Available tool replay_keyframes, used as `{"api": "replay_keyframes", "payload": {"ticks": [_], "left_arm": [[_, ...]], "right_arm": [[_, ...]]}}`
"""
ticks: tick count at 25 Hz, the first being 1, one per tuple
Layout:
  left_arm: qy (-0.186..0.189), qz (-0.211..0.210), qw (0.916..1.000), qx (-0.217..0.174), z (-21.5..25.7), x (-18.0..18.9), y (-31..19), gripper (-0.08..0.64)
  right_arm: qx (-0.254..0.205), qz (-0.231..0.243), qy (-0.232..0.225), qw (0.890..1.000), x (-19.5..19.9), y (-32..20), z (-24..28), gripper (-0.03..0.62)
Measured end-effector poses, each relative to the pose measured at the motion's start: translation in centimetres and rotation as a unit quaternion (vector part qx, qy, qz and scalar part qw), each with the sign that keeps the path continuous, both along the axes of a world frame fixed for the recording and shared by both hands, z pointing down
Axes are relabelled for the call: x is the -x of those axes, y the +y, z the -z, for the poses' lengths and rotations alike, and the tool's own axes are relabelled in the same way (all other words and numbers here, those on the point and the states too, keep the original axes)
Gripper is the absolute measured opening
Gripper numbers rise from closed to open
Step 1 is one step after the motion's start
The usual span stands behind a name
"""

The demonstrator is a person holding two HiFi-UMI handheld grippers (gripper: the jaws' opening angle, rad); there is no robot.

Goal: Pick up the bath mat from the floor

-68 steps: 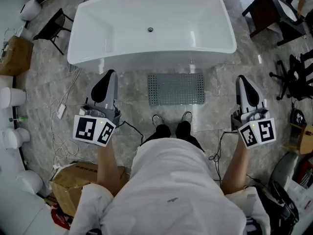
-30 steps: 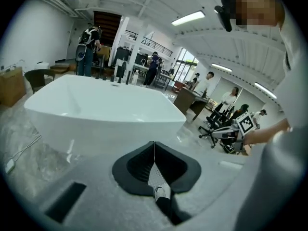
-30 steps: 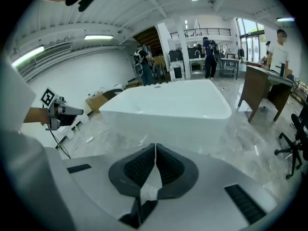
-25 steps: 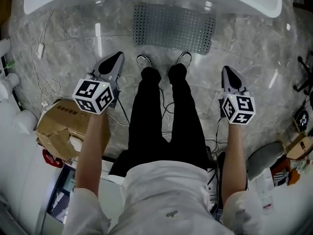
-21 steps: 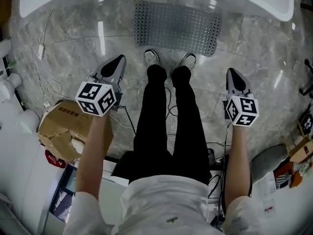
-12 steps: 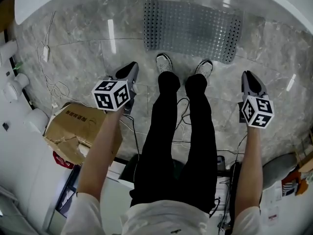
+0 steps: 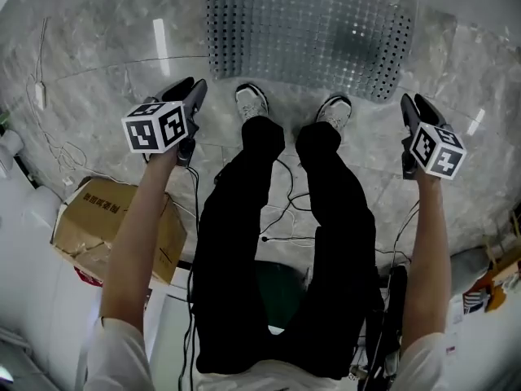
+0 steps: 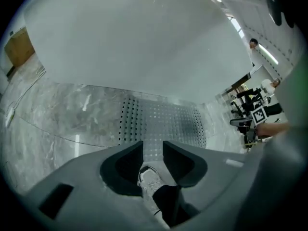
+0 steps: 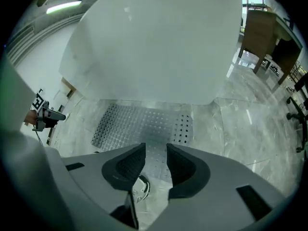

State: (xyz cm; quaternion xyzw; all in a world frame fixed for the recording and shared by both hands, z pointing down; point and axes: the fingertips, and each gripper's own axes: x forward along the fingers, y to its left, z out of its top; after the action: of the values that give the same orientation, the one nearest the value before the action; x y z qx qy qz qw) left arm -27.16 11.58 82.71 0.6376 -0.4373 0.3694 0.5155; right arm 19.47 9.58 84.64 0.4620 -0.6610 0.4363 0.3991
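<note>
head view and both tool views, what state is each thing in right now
bath mat: lying flat on the floor, just ahead of the shoes, untouched
left tool: jaws opening, nothing between them
right tool: jaws opening, nothing between them
cardboard box: on the floor, crumpled

Left gripper [image 7: 190, 96], right gripper [image 7: 409, 108] — fingers opening, nothing between.

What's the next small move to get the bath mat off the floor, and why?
Probably reach both grippers forward and down to the near edge of the bath mat: the left gripper and right gripper hover short of it beside the shoes, jaws opening, nothing between them.
</note>
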Motion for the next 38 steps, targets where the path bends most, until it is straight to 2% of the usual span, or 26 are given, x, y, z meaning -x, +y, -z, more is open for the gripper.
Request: {"api": "replay_keyframes", "payload": {"ticks": [4,10,15,18,24,27,30,34,38], "left_arm": [[-0.017,-0.043,0.9989,0.006,-6.0,0.9,-0.2,0.147],[-0.024,-0.023,0.9994,0.011,-14.9,2.4,-2.0,0.183],[-0.055,-0.048,0.9971,0.021,-19.9,4.6,-2.6,0.244],[-0.044,-0.048,0.9975,0.026,-21.8,4.7,-3.1,0.290],[-0.032,-0.054,0.9975,0.031,-24.5,4.0,-4.3,0.353],[-0.038,-0.064,0.9968,0.028,-25.7,3.8,-5.2,0.376],[-0.046,-0.053,0.9973,0.023,-26.4,4.2,-5.9,0.393],[-0.022,-0.023,0.9993,0.019,-27.0,4.3,-7.0,0.393],[-0.009,-0.009,0.9992,0.037,-27.7,4.0,-6.7,0.391]], "right_arm": [[0.015,0.002,0.014,1.000,-1.2,0.0,-5.4,0.145],[0.051,-0.018,0.042,0.998,-4.4,-0.1,-13.7,0.167],[0.048,-0.036,0.059,0.996,-6.0,-0.6,-18.8,0.184],[0.046,-0.046,0.068,0.996,-6.7,-1.2,-20.2,0.192],[0.062,-0.025,0.071,0.995,-6.2,-1.9,-22.5,0.216],[0.084,-0.028,0.068,0.994,-6.0,-1.8,-23.7,0.238],[0.084,-0.034,0.080,0.993,-6.6,-1.8,-24.4,0.257],[0.087,-0.067,0.040,0.993,-6.5,-2.0,-24.8,0.256],[0.096,-0.086,0.021,0.991,-6.5,-1.7,-24.9,0.256]]}}
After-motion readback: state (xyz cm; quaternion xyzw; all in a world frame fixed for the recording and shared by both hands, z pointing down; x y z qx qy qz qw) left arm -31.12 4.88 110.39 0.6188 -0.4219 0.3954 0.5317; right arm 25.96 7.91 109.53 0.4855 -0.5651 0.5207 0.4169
